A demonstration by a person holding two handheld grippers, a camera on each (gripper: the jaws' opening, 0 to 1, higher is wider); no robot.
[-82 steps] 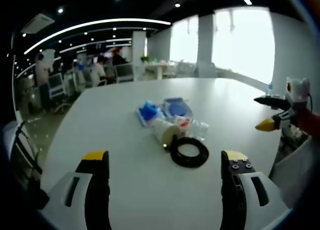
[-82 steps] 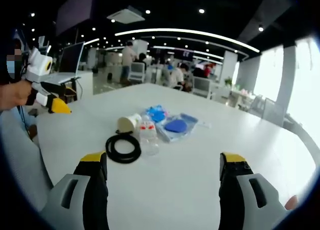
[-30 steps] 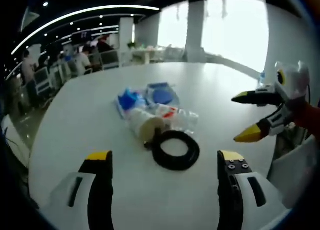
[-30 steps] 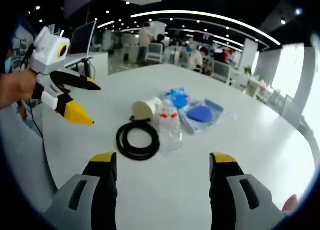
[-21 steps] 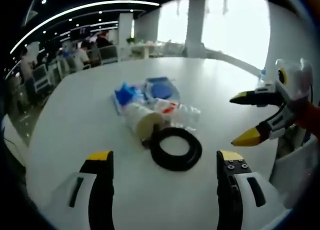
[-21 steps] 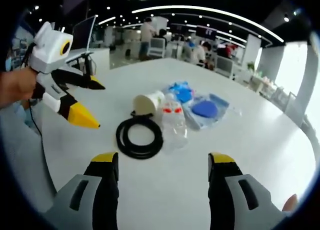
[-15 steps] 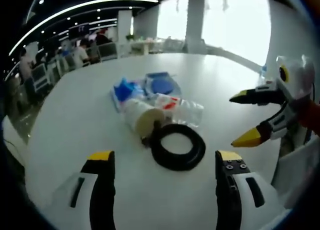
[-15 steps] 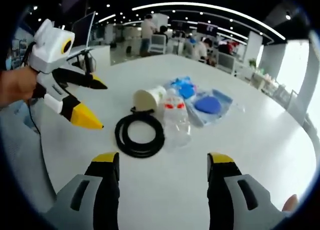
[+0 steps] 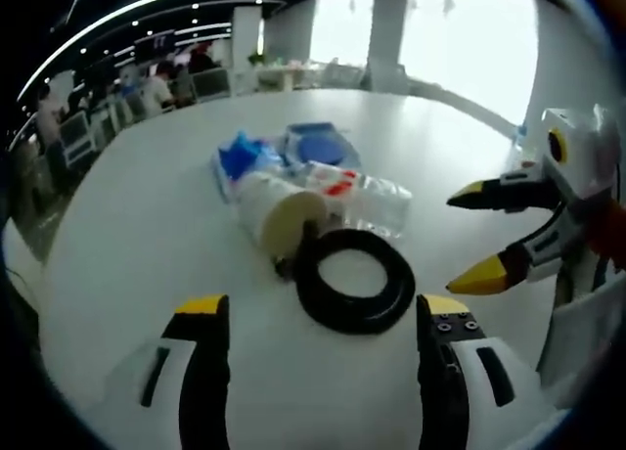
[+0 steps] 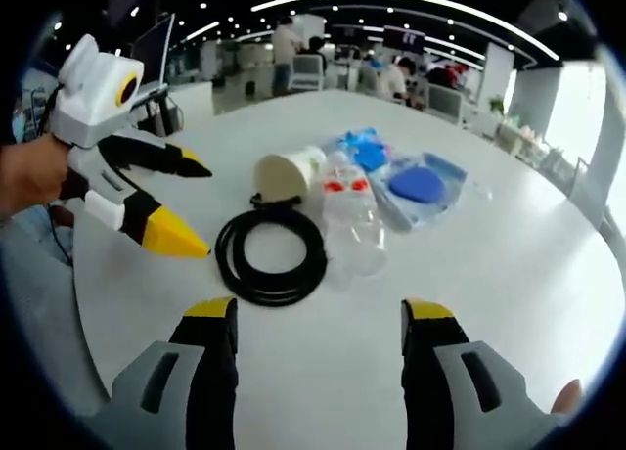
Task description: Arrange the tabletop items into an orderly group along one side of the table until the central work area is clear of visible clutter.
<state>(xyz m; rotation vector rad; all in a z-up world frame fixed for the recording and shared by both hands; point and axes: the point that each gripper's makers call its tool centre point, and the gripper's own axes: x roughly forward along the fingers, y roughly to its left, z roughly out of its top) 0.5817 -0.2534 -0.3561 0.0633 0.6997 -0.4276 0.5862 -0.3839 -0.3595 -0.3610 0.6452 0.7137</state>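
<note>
Nearest to both grippers, a black coiled rubber hose ring (image 9: 354,279) lay flat on the round white table (image 9: 127,235), touching a white paper cup lying on its side (image 9: 277,211) at its 11 o'clock in the left gripper view. By its look the ring was light, limp and a little grippy, best pinched across one strand of the coil rather than spanned whole. A clear crumpled plastic bottle with a red label (image 10: 350,220) lay just beside it, likely springy and slippery, best taken at the neck. Behind sat a blue crinkled bag (image 10: 364,153) and a clear pouch holding a blue disc (image 10: 423,187), both probably flimsy. The left gripper (image 9: 318,318) hung level above the table with jaws wide apart and empty. The right gripper (image 10: 318,323) likewise pointed at the ring, spread and holding nothing.
</note>
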